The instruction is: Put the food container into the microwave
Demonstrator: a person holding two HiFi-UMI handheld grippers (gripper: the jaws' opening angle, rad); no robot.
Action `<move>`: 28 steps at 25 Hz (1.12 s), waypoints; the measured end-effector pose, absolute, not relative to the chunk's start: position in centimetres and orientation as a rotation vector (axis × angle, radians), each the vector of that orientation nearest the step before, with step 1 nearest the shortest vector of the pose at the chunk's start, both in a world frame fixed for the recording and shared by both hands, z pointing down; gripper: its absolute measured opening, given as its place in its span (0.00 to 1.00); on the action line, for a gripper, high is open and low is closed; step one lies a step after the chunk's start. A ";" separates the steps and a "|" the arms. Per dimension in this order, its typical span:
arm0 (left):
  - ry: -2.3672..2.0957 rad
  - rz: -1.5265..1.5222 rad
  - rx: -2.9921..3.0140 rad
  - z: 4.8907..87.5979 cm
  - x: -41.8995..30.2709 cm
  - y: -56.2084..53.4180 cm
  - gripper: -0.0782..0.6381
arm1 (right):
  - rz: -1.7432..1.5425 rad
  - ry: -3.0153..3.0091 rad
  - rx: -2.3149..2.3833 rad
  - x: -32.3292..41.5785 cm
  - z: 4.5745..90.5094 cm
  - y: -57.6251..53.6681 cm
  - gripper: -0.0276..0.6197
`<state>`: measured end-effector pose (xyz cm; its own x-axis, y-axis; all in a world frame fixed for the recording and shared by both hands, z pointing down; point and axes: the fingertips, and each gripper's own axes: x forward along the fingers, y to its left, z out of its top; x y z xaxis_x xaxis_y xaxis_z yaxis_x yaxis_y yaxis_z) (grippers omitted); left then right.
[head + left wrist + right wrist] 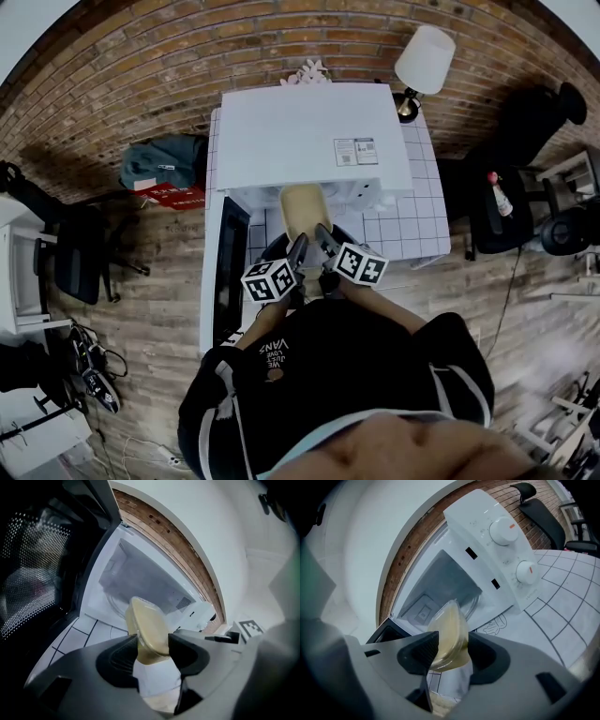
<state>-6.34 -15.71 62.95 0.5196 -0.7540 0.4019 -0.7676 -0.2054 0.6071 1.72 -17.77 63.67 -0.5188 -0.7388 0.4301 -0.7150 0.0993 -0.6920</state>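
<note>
Head view: two grippers hold the food container at the mouth of the open microwave, with the left gripper and right gripper each clamped on its near rim. The next step is likely a level push into the cavity, clear of the door at left. The microwave sits on a white tiled table against a brick wall, with a lamp at far right.

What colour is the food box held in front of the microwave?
The food container is pale creamy yellow, clearest in the left gripper view.
</note>
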 end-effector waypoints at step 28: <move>-1.255 0.027 1.925 64.3 -6.7 -21.7 0.40 | -1.484 2.346 -1.500 1.2 64.8 -23.7 0.32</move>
<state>-6.69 -21.67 64.34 0.5031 -0.7530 0.4241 -0.7705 -0.1687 0.6147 1.21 -23.75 64.83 -0.5481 -0.7006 0.4569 -0.7131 0.1058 -0.6931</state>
